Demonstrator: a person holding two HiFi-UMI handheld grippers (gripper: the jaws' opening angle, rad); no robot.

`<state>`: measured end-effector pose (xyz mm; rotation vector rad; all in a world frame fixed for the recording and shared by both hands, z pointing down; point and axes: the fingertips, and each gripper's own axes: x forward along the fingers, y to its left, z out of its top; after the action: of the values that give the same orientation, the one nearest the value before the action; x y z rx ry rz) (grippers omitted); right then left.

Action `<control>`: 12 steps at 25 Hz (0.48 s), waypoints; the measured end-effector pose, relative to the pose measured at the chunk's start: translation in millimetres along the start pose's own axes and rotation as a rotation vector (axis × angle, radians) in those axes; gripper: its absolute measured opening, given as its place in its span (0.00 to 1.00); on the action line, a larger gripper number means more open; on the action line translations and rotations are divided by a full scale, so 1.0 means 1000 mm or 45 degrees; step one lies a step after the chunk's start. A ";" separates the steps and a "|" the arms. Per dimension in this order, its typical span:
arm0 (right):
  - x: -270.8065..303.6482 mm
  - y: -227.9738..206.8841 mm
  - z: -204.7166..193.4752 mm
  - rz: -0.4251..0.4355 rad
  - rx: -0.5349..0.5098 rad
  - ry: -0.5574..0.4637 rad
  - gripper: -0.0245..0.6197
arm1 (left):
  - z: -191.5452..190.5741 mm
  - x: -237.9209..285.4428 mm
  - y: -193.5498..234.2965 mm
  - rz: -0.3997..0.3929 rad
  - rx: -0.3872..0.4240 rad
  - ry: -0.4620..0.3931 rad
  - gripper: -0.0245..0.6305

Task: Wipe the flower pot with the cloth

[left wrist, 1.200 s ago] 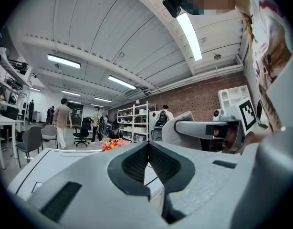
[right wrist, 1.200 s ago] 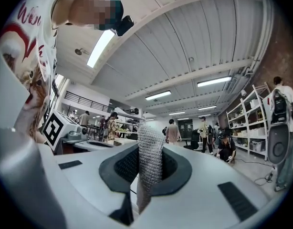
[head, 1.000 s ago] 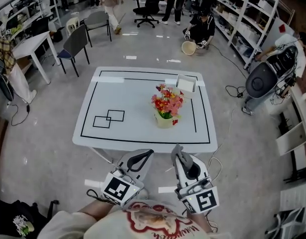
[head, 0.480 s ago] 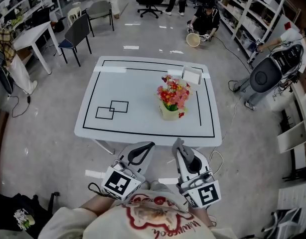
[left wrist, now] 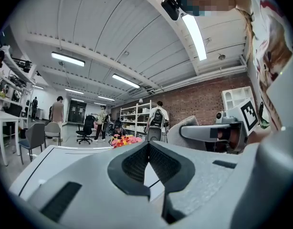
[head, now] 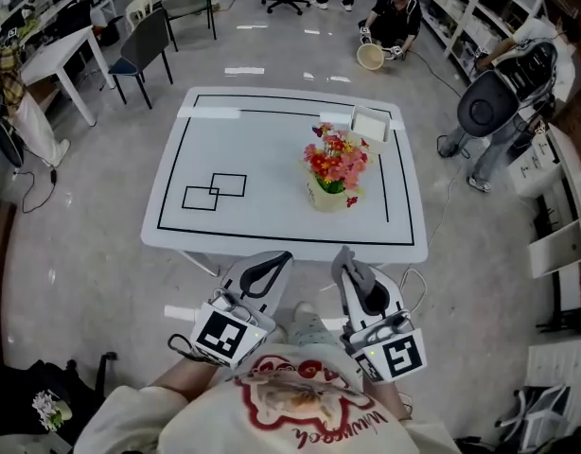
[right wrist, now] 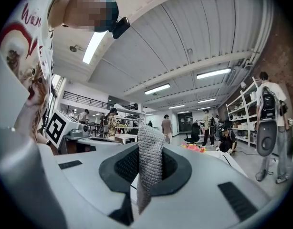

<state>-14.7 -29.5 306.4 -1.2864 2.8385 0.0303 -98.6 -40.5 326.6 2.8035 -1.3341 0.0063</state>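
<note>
A white table is standing on the grey floor, carrying a black outline and two overlapping squares drawn near its left edge. A white box is sitting at the table's far right corner. Beyond the table's far left corner, a dark chair and a grey chair are standing beside a white desk. Beyond its far right corner a person is crouching next to a bucket. Shelves are running along the wall right of the table, where another person is bending over. A cable is lying right of the table. A black bag is lying well off its near left corner.
</note>
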 end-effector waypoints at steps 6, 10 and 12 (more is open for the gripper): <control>0.002 -0.011 -0.015 -0.019 0.007 0.030 0.08 | -0.013 0.015 0.003 -0.012 -0.018 0.021 0.04; 0.008 -0.024 -0.022 -0.025 0.012 0.046 0.08 | -0.023 0.028 0.008 -0.012 -0.038 0.064 0.04; 0.013 -0.038 -0.028 -0.034 0.021 0.053 0.08 | -0.025 0.039 0.012 -0.010 -0.038 0.092 0.04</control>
<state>4.9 -65.2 333.2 -1.3372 2.8491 -0.0212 -83.1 -77.1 352.5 2.7558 -1.2969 0.0858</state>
